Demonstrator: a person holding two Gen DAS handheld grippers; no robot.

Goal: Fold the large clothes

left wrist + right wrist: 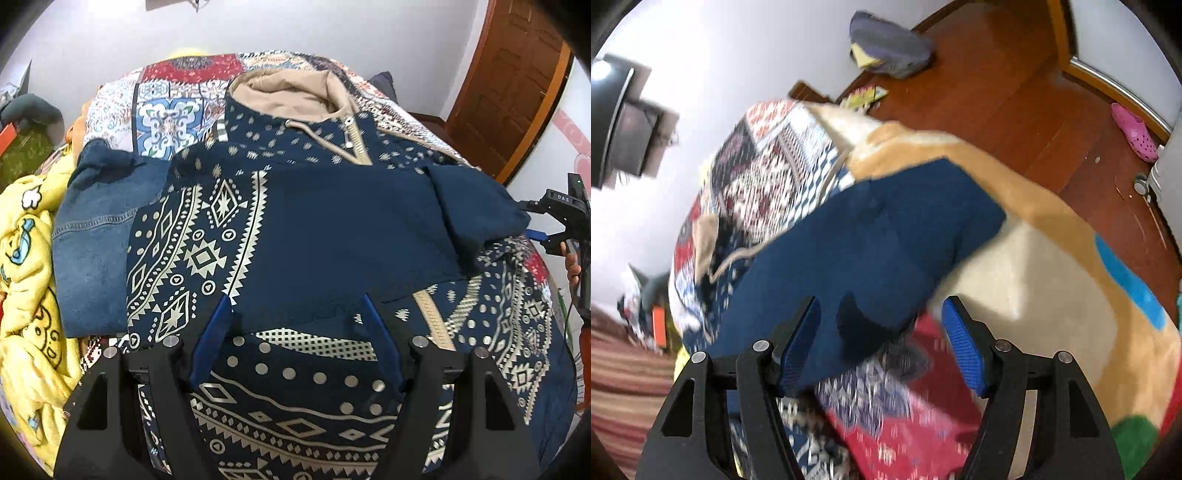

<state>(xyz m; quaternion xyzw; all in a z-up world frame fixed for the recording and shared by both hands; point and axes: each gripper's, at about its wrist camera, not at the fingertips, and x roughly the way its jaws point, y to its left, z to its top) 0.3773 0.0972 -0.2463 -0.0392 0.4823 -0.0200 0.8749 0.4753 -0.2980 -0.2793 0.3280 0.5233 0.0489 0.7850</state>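
Note:
A navy hooded jacket (pixel 207 236) with a cream geometric print lies spread on the bed, its tan-lined hood (pixel 291 96) at the far end. One plain navy sleeve (pixel 354 229) is folded across its chest. My left gripper (pixel 299 321) hangs open just above the jacket's lower front, nothing between its blue fingers (pixel 216 332). The right wrist view is blurred. There my right gripper (pixel 882 306) is open beside the sleeve's end (pixel 864 254), which lies against its left pad (pixel 799 343) but is not pinched. In the left wrist view the right gripper (pixel 543 236) shows at the right edge, in a hand.
A patchwork quilt (pixel 166 110) covers the bed. Folded denim (pixel 92 240) and a yellow cartoon blanket (pixel 29 295) lie left of the jacket. A tan plush blanket (pixel 1052 258) hangs over the bed's side. Beyond are a wooden floor (pixel 1015 92), a pink shoe (pixel 1136 133) and a door (pixel 517 92).

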